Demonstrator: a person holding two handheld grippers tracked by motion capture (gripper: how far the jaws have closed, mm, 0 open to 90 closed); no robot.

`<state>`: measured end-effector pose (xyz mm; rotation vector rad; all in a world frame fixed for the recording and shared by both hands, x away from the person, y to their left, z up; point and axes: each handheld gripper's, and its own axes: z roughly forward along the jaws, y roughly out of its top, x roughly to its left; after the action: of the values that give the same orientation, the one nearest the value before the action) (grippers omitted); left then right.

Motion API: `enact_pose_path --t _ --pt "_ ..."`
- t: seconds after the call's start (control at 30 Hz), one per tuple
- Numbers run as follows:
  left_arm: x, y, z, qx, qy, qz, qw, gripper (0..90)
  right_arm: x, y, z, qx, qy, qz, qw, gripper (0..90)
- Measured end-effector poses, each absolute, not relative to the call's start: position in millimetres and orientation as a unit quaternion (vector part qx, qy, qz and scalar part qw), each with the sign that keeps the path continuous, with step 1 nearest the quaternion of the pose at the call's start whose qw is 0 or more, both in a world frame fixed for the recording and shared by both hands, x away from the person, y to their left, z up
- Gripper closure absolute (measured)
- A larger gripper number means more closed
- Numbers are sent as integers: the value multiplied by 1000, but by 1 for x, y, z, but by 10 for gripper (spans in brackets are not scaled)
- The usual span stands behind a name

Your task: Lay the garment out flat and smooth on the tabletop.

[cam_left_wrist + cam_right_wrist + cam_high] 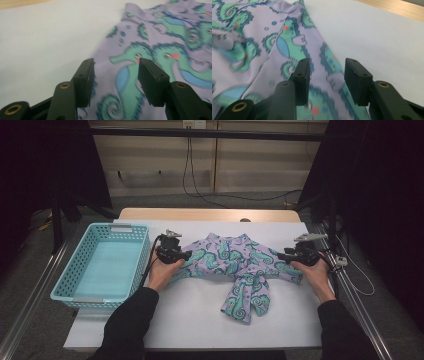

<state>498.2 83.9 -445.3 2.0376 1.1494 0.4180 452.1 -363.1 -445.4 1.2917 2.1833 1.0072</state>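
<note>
The seahorse shirt (235, 265) is lying half folded on the white desk (200, 320). The left gripper (187, 255) and right gripper (280, 255) are hanging open, gripping nothing. More folding is waiting, probably.

Turquoise basket (65, 285) sits at the table's left edge, just beside the left gripper (187, 254), blocking any outward sweep there. Seahorse-print garment (235, 265) spreads across mid-table between the two grippers. White table cover (200, 320) bare in front of the garment, also bare behind it. Right gripper (280, 255) near the right table edge.
</note>
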Motion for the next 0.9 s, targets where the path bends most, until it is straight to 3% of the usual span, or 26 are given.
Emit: enact_pose_path --t 0.1,0.33,0.4,0.43,0.5,0.57,0.9 --pt "510 81 -450 793 460 194 350 474 473 -352 -450 462 787 358 199 566" --pt "522 82 -463 795 472 171 339 456 506 -340 -465 465 798 344 171 602" --pt "523 82 -461 798 471 156 343 606 507 -340 -468 466 793 355 166 692" --pt "524 82 -459 801 470 146 341 772 508 -341 -468 469 791 358 163 763" --pt "528 81 -460 797 477 139 343 893 513 -343 -468 473 788 362 154 863" --pt "531 82 -459 800 474 134 342 900 515 -345 -468 478 785 362 158 900" --pt "550 78 -457 781 501 147 343 900 528 -356 -469 498 770 357 179 900"
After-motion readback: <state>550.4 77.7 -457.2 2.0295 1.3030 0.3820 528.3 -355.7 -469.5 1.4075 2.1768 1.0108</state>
